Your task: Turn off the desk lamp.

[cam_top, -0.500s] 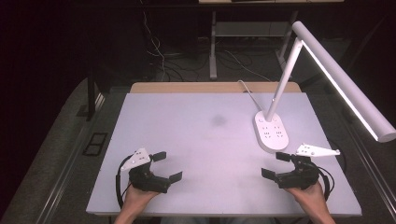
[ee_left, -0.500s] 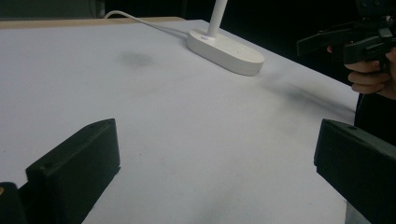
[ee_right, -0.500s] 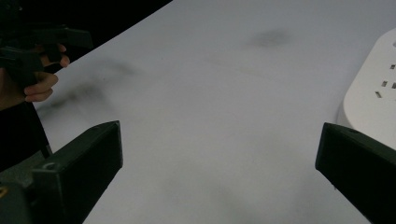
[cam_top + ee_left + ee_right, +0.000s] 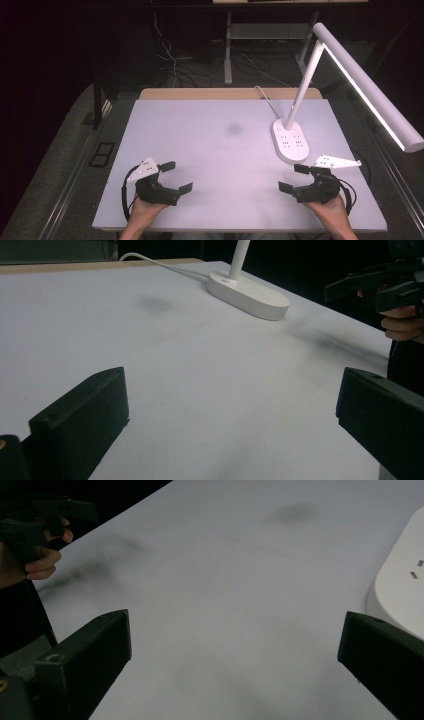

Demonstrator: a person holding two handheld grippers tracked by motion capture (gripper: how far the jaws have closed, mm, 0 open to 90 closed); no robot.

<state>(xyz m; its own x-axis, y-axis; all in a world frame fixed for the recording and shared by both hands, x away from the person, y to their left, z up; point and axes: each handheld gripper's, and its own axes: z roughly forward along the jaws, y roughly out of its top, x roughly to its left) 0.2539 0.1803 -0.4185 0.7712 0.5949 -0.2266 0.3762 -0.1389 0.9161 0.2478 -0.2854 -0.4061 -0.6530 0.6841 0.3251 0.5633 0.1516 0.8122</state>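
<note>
My left gripper (image 4: 176,176) rests near the table's front left, held in a hand, its black jaws spread wide with nothing between them. In the left gripper view the left gripper (image 4: 232,415) frames bare white table. My right gripper (image 4: 295,177) sits at the front right, also open and empty, just in front of the lamp base (image 4: 290,140). In the right gripper view the right gripper (image 4: 235,655) frames bare table, with the lamp base (image 4: 400,587) at the right edge.
A white desk lamp (image 4: 350,75) rises from its base at the table's right and reaches over the right edge; its cable (image 4: 265,97) runs to the back. A faint grey smudge (image 4: 233,129) marks the white table (image 4: 200,130).
</note>
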